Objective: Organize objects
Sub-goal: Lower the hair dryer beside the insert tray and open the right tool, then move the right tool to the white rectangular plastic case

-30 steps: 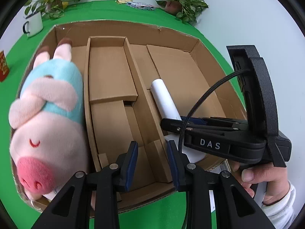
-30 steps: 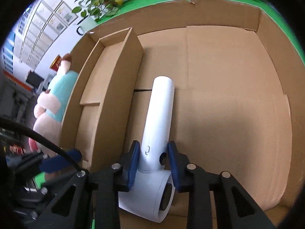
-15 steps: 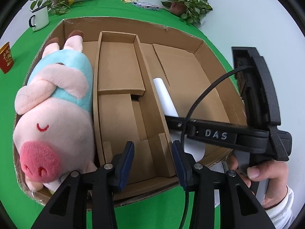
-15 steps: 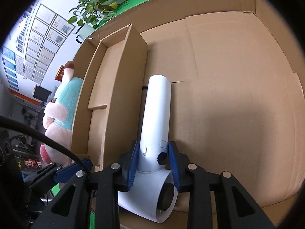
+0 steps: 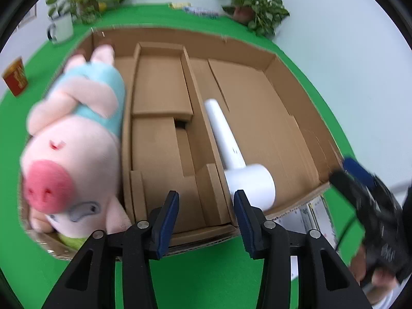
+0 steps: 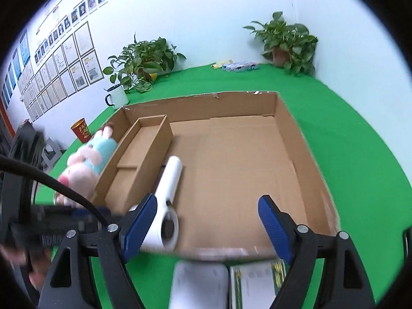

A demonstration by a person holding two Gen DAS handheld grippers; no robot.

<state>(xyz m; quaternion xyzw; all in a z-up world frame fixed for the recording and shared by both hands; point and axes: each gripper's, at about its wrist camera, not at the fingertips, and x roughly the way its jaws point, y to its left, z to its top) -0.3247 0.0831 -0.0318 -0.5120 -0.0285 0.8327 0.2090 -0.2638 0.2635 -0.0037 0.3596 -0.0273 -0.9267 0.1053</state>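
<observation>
A white hair dryer (image 5: pixel 233 152) lies in the large right compartment of a cardboard box (image 5: pixel 270 59), against the divider; it also shows in the right wrist view (image 6: pixel 166 200). A pink plush pig (image 5: pixel 74 139) in a blue shirt lies in the box's left compartment, also seen in the right wrist view (image 6: pixel 87 157). My left gripper (image 5: pixel 207 216) is open and empty above the box's near edge. My right gripper (image 6: pixel 207 222) is wide open and empty, raised behind the box's near edge, right of the dryer.
The box sits on a green table (image 6: pixel 347 134). A white mug (image 6: pixel 117 97), a red cup (image 6: pixel 81 130) and potted plants (image 6: pixel 288 43) stand at the back. A white item (image 6: pixel 198 283) and a green-edged packet (image 6: pixel 257 283) lie in front of the box.
My right gripper has let go of the hair dryer, opened wide and pulled up and back out of the box. My left gripper has drawn back a little.
</observation>
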